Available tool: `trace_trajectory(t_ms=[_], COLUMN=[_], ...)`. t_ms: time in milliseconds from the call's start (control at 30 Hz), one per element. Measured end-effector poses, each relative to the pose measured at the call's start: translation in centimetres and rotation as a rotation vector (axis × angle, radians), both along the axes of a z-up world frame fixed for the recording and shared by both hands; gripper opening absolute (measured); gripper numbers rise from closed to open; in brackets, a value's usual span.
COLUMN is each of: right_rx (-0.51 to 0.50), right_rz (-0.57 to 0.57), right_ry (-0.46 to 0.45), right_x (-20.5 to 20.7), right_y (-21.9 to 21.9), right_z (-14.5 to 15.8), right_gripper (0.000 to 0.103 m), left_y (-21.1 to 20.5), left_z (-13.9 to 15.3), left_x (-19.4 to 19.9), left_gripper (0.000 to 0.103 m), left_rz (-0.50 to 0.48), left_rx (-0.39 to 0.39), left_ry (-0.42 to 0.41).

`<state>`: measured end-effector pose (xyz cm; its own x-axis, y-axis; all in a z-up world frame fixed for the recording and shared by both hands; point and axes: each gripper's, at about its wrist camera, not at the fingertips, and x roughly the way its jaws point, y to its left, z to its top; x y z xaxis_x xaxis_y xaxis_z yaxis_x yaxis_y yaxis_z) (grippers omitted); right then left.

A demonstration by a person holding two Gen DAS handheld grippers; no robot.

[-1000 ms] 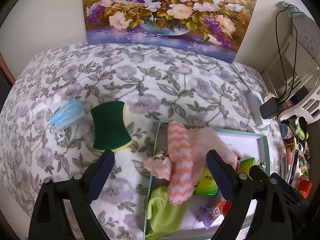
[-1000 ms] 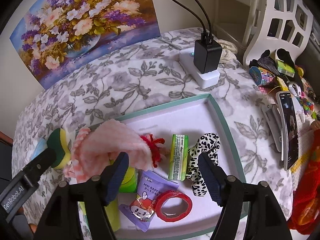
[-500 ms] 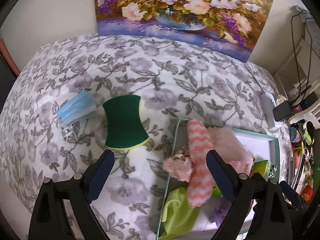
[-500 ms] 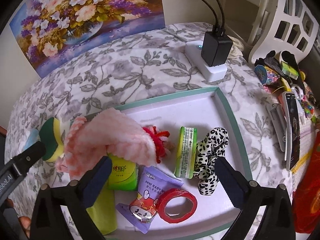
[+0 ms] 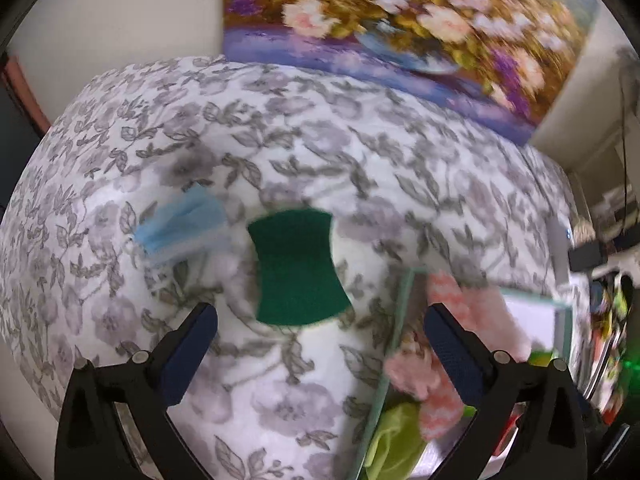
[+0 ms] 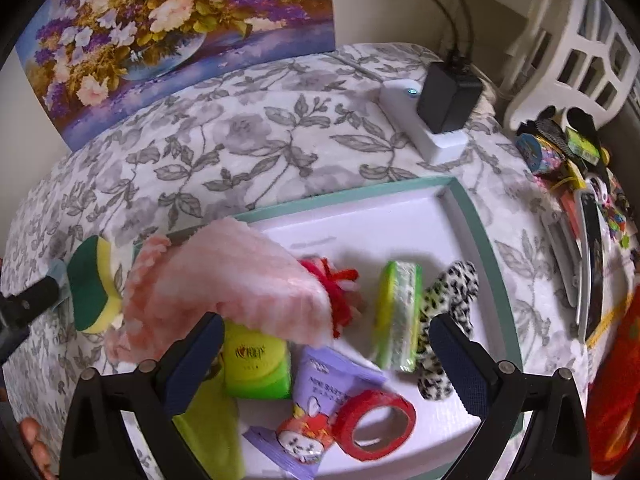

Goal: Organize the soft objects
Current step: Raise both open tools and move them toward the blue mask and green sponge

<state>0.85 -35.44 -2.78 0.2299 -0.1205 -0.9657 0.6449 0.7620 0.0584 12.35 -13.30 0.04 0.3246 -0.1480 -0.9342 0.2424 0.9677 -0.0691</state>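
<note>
Floral tablecloth [image 5: 304, 168] covers the whole work surface; a flower painting [image 6: 172, 36] leans against the wall at the far edge.

White tray with teal rim [image 6: 490, 248] sits on the cloth, crowded. Inside it: pink fuzzy cloth [image 6: 236, 280] draped over the left portion and spilling past the rim; lime-green cloth [image 6: 212, 436] at the near left corner; green tissue pack [image 6: 256, 364] partly under the pink cloth; green-and-white packet [image 6: 396, 316] lying mid-tray; leopard-print scrunchie [image 6: 448, 308] just right of that packet; purple wipes pack [image 6: 320, 400]; red tape roll [image 6: 374, 428] touching the wipes pack; red yarn tuft [image 6: 340, 284] poking from under the pink cloth.

Outside the tray, to its left: green-and-yellow sponge [image 5: 298, 268] flat on the cloth, green side up. Blue face mask [image 5: 182, 226] just beside it, farther left.

White power strip [image 6: 424, 124] with a black charger [image 6: 450, 96] plugged in, beyond the tray's far right corner.

Left gripper [image 5: 320, 344]: jaws spread wide, nothing between them, hovering near the sponge. This view is motion-blurred.

Right gripper [image 6: 326, 352]: jaws spread wide, empty, above the tray's near half.
</note>
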Motion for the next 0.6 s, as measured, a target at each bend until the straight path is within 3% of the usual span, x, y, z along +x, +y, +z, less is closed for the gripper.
trace_trajectory(t_ms=[100,233,400,600], right_rx=[-0.019,-0.024,-0.029,-0.018], right_rz=[0.006,0.021,0.065,0.164], right_ry=[-0.019,-0.136,-0.136,-0.2], right_x=[0.9,1.2,1.7,4.5], right_y=[0.0,1.0,3.5,7.3], right_z=[1.2,4.2,4.5,4.9], right_gripper=[0.103,0.103,0.103,0.103], left_y=[1.4,3.5,8.1,12.4], left_z=[2.1,4.4,4.0,3.5], left_x=[1.4,1.5,2.3,3.9], left_gripper=[0.103,0.103,0.103,0.103], left_rz=[0.039,0.048,0.131,0.221], left_rx=[-0.048,-0.076,-0.079,-0.107], left_ry=[-0.025,-0.096,-0.08,-0.08])
